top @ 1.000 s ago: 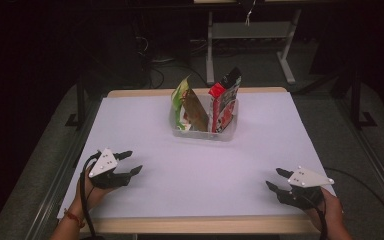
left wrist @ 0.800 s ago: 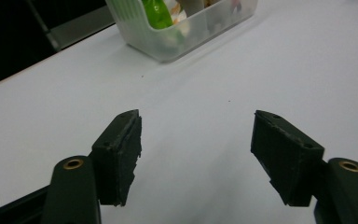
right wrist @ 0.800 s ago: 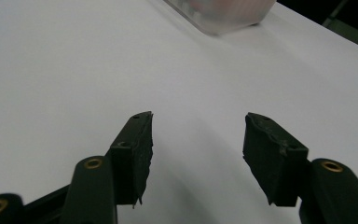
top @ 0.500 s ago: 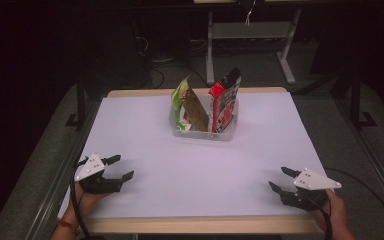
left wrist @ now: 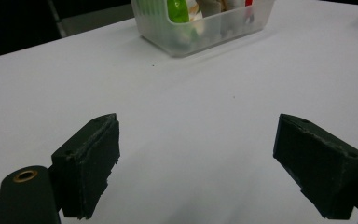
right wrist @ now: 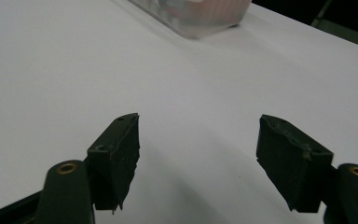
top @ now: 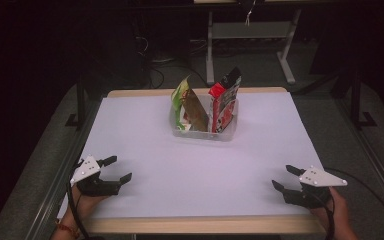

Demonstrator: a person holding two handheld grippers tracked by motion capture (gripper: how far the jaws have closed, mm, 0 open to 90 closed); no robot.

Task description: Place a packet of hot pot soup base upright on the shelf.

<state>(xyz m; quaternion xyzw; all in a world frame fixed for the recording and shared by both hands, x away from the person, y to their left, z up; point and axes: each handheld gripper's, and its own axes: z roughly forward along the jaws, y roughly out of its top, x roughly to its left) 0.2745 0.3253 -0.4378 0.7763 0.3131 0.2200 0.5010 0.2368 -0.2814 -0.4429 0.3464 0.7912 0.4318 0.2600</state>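
1. the left tool point(top: 116, 170) sits low over the near left corner of the bench point(top: 190, 165), held in a hand that comes in from the bottom edge; its jaws have just been opening and stand wide, with nothing between them.
2. the right tool point(top: 286, 177) sits low over the near right corner, well apart from the left one; its jaws have also just been opening and gape wide, with bare bench between them.
3. in the left gripper view the left tool point(left wrist: 196, 161) looks along the white surface toward the box point(left wrist: 214, 25) ahead – both black pads are clear of it.
4. in the right gripper view the right tool point(right wrist: 198, 154) points over plain white bench, with a corner of the box point(right wrist: 200, 18) at the top edge.
5. the clear plastic box point(top: 203, 131) stands toward the far middle of the bench, well apart from both tools.
6. a green packet point(top: 186, 105) leans in its left half and a red packet point(top: 224, 102) stands in its right half – both poke above the rim.
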